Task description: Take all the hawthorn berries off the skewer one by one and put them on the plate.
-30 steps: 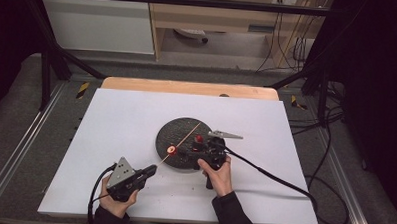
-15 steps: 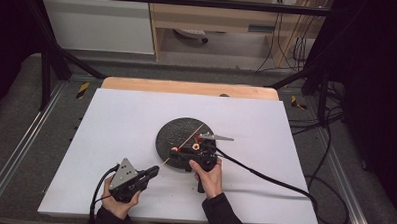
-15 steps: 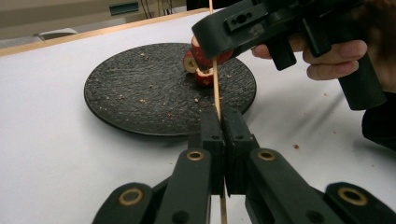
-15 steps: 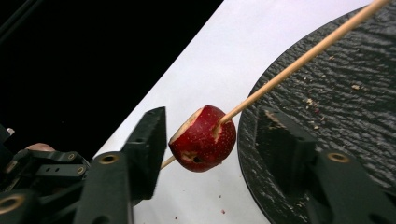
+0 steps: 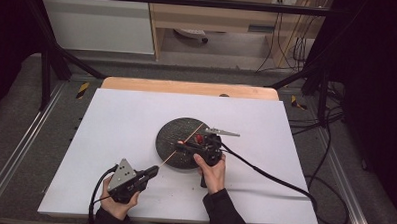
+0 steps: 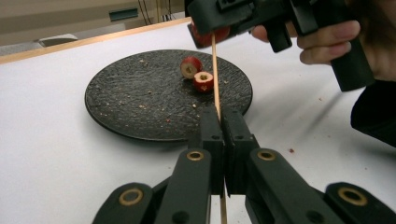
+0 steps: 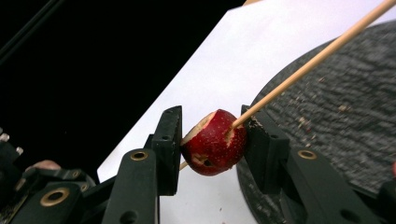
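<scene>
A thin wooden skewer (image 5: pixel 169 157) runs from my left gripper (image 5: pixel 154 171) up over the black plate (image 5: pixel 173 131). That gripper (image 6: pixel 219 119) is shut on the skewer's (image 6: pixel 215 70) lower end. My right gripper (image 7: pixel 212 135) is shut on a small red fruit (image 7: pixel 215 142), and the skewer (image 7: pixel 317 58) enters the fruit's side. In the high view the right gripper (image 5: pixel 181 145) hangs over the plate's near half. Two red fruit pieces (image 6: pixel 190 67) (image 6: pixel 203 81) lie cut side up on the plate (image 6: pixel 140 93).
The plate sits mid-table on a white sheet (image 5: pixel 111 119), with crumbs scattered on it. A black cable (image 5: pixel 264 172) trails from the right gripper to the table's right edge. Beyond the wooden table edge (image 5: pixel 187 86) lies the floor, with black frame legs.
My left gripper has moved a little right and forward with the skewer. The right hand has shifted left over the plate's near edge, and the fruit now sits on the skewer.
</scene>
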A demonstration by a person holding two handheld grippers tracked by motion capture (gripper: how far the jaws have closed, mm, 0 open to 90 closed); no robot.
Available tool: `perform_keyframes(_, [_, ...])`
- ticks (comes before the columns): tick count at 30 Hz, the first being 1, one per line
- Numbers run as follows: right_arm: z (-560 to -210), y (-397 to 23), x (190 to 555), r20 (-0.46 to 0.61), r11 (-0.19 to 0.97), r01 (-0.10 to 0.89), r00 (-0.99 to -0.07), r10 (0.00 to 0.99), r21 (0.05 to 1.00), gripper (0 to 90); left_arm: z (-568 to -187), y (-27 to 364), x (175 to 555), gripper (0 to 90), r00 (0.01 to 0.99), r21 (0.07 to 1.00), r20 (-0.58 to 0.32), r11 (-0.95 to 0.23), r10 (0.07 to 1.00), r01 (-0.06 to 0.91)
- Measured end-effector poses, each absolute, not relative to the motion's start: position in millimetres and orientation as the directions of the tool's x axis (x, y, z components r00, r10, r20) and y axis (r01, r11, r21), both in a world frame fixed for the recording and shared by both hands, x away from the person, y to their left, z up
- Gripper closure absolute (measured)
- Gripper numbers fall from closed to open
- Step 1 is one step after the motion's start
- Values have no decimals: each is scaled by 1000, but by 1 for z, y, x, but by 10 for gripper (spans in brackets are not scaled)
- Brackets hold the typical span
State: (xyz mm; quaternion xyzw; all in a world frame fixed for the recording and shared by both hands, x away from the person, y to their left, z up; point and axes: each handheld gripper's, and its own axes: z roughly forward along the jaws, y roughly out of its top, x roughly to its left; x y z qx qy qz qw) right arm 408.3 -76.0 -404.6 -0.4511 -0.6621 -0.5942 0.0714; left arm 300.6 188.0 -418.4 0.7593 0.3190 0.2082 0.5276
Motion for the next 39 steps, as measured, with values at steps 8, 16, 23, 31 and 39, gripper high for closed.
perform_keyframes(8, [-393,-88,418,622,-130,671,-574,532,730,609,-416,188,299,882,712,938,-21,-233,702,257])
perform_keyframes(16, [-382,-100,425,620,-152,660,-565,544,736,610,-415,188,298,882,717,942,-20,-227,696,247])
perform_keyframes(23, [-373,-109,433,606,-170,639,-561,564,750,611,-414,190,297,882,717,944,-19,-223,697,243])
perform_keyframes(31, [-365,-119,443,586,-189,615,-545,600,765,612,-414,191,297,882,716,944,-20,-223,698,244])
perform_keyframes(39, [-353,-136,456,555,-207,581,-520,649,787,612,-414,193,297,882,715,943,-19,-224,699,244])
